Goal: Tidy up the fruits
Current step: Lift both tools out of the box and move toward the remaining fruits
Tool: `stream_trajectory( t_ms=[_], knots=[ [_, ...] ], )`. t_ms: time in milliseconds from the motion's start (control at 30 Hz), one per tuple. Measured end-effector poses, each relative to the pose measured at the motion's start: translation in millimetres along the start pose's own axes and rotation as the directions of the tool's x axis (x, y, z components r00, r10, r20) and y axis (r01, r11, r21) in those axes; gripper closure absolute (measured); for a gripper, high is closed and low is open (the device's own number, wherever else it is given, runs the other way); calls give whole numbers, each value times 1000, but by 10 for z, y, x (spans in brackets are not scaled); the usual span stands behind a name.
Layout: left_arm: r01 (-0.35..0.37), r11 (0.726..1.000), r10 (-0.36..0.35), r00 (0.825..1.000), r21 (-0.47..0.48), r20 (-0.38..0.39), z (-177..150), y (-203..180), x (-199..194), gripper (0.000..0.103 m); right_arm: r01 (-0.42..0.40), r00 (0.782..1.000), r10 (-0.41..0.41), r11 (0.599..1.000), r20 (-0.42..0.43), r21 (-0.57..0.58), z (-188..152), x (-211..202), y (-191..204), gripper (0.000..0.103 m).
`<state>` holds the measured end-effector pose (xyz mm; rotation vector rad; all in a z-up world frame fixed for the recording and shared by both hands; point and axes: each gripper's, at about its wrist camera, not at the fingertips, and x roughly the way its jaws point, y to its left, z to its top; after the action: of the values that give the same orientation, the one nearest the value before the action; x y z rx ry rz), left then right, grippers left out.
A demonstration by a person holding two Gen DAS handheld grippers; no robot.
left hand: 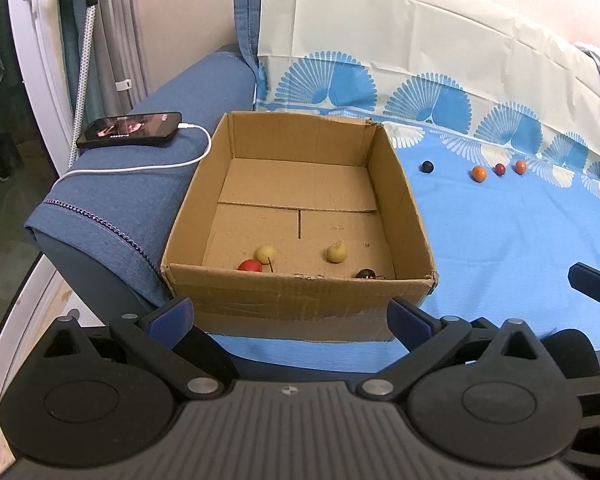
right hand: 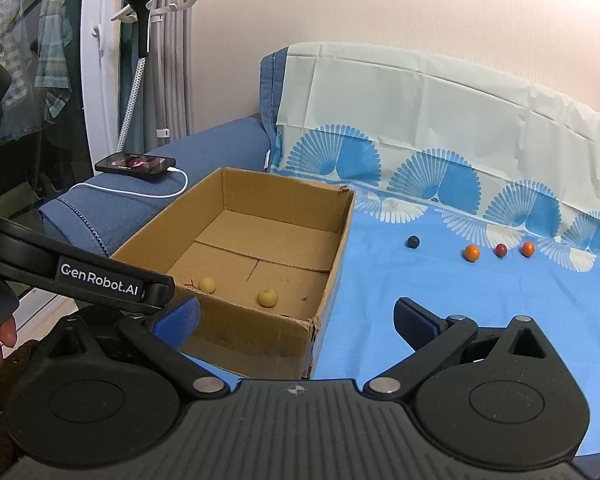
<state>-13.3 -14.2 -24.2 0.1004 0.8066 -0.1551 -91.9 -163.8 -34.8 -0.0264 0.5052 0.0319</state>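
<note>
Nearest the lens in the left wrist view is the left tool (left hand: 290,314), its blue-padded fingers spread wide and empty, hanging just before the near wall of the box (left hand: 300,300). It seems parked there because the box is where the fruits are meant to go, so a wide stance over that wall suits a release or a wait. The right tool (right hand: 296,316) is likewise wide and holds nothing; it sits near the box's right front corner and faces the blue cloth (right hand: 380,280), which looks like the natural side for reaching the loose fruits.

The box stands open-topped on the cloth, against the blue armrest (left hand: 140,200), so things can be dropped in from above. Inside, along the near wall, lie a red fruit (left hand: 250,266), two yellow fruits (left hand: 266,254) (left hand: 337,253) and a dark fruit (left hand: 366,273) half hidden by the wall.

Four fruits lie outside, well apart from the box, in a loose row near the far edge of the cloth: a dark blue one (right hand: 412,242), an orange one (right hand: 471,253), a dark red one (right hand: 500,249) and a second orange one (right hand: 527,249). By my reckoning the job is about half done.

A phone (left hand: 130,129) on its white cable (left hand: 140,168) rests on the armrest, clear of the work. The next reach probably belongs to the right tool, and small round fruits on soft cloth may roll when nudged.
</note>
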Motion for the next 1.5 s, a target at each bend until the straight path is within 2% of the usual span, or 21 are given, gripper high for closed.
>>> stream_trajectory(
  t_ms=[567,867,1000,1200,1333,1500],
  knots=[
    [-9,1000,9,1000,18,-5,50,-70,-10,0,3,1000,-3,999,9,32,-19,-6,-57,1],
    [14,999,-12,997,35,-77,219,-271,175,0,-3,1000,4,994,0,110,-36,110,-303,1],
    [21,997,-14,996,77,-90,406,-514,313,0,29,1000,-31,983,6,180,-32,185,-599,1],
    [73,991,-61,992,113,-111,807,-1031,620,0,152,987,-161,954,16,260,-16,332,-1341,1],
    [121,989,-108,983,80,-151,1127,-1428,998,0,250,964,-265,918,8,307,2,532,-1979,1],
    [163,986,-154,971,30,-183,1570,-1999,1673,0,366,922,-388,866,-4,341,16,945,-2814,1]
  ],
)
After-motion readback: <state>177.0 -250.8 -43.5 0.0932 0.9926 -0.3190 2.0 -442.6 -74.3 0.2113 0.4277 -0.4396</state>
